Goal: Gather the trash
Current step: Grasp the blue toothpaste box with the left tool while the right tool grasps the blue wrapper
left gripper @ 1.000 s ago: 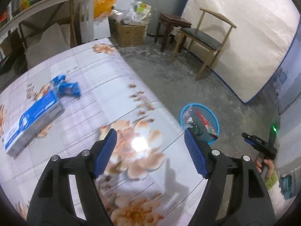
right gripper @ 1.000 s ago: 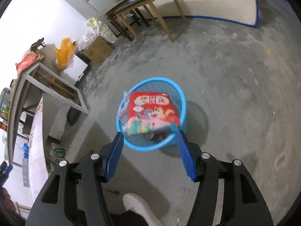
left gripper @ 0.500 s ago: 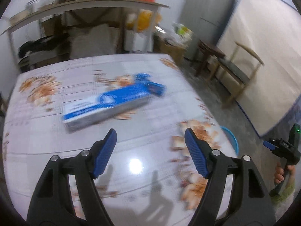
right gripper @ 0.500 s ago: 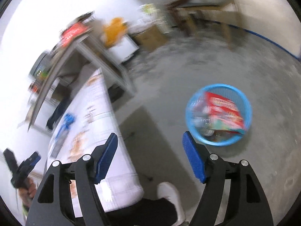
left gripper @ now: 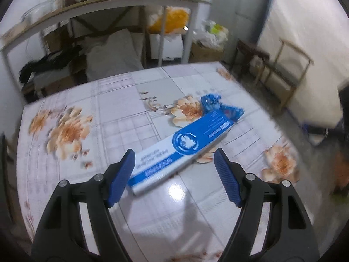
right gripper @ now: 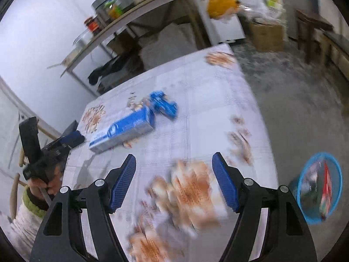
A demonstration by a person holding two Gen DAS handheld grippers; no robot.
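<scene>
With both sets of blue ribbed finger pads (left gripper: 121,179) spread wide and gripping nothing, hovered over the glossy floral-print tabletop (left gripper: 122,118). Left gripper (left gripper: 173,180) held low above the near end of the long blue-and-white cardboard box (left gripper: 183,146), released, left pad just beside the box's near corner; contact between them impossible to tell. Lay flat and diagonal on the tabletop, that box, far end touching or overlapping the crumpled blue plastic wrapper (left gripper: 220,107). Right gripper (right gripper: 174,182) likewise released, poised over a blurred orange flower print near the table's front edge, well apart from the same box (right gripper: 123,130) and wrapper (right gripper: 163,106) farther back on the tabletop (right gripper: 209,113). Seen from the right wrist at far left: the left hand (right gripper: 43,185), clutching the black handle of its gripper, green-cuffed sleeve below.

Off the table, down on the grey concrete floor (right gripper: 305,100) to the right, stood the round blue plastic mesh basket (right gripper: 337,174), already holding a red printed package (right gripper: 327,187) and some clear plastic. Beyond the table, a metal-framed shelf (left gripper: 122,6) loaded with jars and tins, an orange plastic bag (left gripper: 174,18), a brown cardboard carton (right gripper: 267,35), and a wooden chair (left gripper: 285,74) against the pale wall. Strong motion blur across both views.
</scene>
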